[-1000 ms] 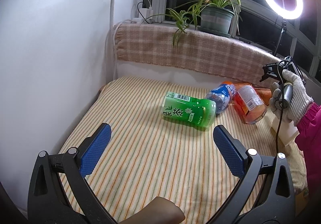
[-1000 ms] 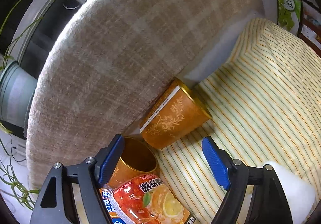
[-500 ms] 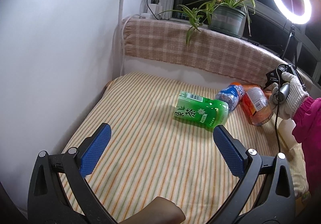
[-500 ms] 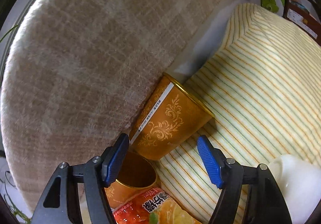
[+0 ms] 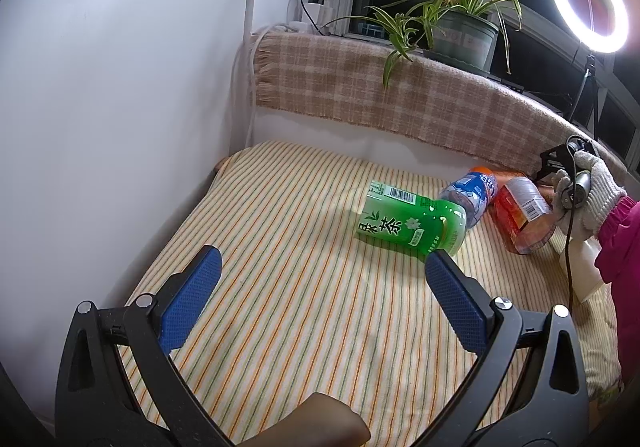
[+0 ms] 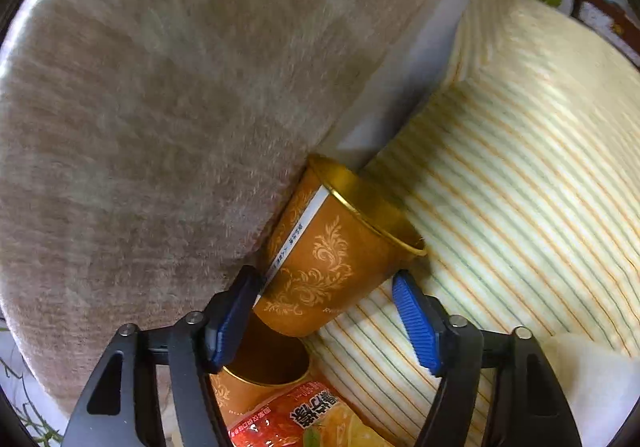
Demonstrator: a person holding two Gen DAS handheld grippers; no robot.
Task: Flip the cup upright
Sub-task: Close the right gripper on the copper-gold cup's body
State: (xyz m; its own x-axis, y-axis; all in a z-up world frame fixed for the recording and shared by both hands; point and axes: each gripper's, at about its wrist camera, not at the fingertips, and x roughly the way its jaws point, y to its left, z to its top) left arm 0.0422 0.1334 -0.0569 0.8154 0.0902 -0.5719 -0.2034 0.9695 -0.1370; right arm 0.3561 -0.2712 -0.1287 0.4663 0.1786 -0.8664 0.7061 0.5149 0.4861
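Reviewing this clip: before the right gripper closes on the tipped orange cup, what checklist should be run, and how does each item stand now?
1. Right gripper open wide enough for the cup: ok, jaws spread.
2. Orange cup between the pads: ok, its base end sits between them; the left pad looks at or near its wall.
3. Cup still needs flipping: ok, it lies on its side, gold rim pointing away.
4. Room to pivot: not ok, the plaid blanket presses against one side and a second cup lies just below.
5. Firm contact on both pads: cannot tell.
6. Left gripper out of the way: ok, open over the striped cloth.
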